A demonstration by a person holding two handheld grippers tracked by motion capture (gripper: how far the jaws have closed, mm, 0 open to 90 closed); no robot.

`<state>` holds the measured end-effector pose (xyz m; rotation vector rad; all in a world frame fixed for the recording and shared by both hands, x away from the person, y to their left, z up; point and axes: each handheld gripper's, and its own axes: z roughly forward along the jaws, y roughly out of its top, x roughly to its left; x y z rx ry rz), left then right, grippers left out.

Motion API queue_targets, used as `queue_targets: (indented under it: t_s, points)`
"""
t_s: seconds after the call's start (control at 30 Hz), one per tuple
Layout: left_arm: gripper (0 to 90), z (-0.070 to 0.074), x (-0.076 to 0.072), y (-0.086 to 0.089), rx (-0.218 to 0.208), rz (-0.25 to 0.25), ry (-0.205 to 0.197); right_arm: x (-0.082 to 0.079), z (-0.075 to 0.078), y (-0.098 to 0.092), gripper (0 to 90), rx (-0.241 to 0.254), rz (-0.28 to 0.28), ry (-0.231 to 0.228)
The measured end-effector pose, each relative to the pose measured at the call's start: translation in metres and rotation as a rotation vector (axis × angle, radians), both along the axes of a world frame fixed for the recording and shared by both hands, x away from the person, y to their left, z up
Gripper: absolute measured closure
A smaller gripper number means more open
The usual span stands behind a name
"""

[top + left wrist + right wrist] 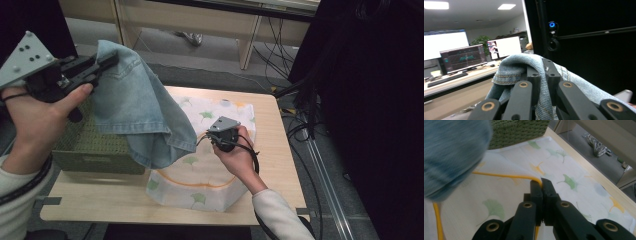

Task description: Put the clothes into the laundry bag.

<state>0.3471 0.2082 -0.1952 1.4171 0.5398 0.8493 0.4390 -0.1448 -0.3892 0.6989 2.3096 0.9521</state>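
left tool [107, 61]: grips jeans [135, 107] | above green basket [95, 145]

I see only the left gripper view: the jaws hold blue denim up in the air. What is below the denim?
Observer: A white cloth with green leaf prints lies on the table; the denim hangs with its lower end above it.
Operator: Where is the right gripper?
Observer: The right gripper is low on the white cloth, jaws shut on its yellow-trimmed edge.
Operator: Is anything else near?
Observer: A green basket stands at the table's left side, partly behind the denim.
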Motion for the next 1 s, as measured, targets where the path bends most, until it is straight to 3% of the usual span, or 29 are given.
queue_targets:
  t_s: [0.33,0.57,0.77,1.0]
  points:
    - [84.9,-0.003,-0.036,0.005,0.028,-0.061,0.003,-0.001,0.001,0.001,90.0,-0.002,0.009,-0.005]
    - [84.8,-0.015,-0.052,0.006,0.050,-0.114,0.051,-0.002,0.002,0.003,90.0,0.000,0.012,-0.003]
    - [84.8,-0.023,-0.062,-0.004,0.069,-0.197,0.087,-0.002,0.000,0.004,90.0,0.006,0.002,0.010]
    - [84.8,-0.030,-0.082,-0.021,0.121,-0.310,0.112,-0.001,0.000,0.002,90.0,0.015,0.012,0.014]
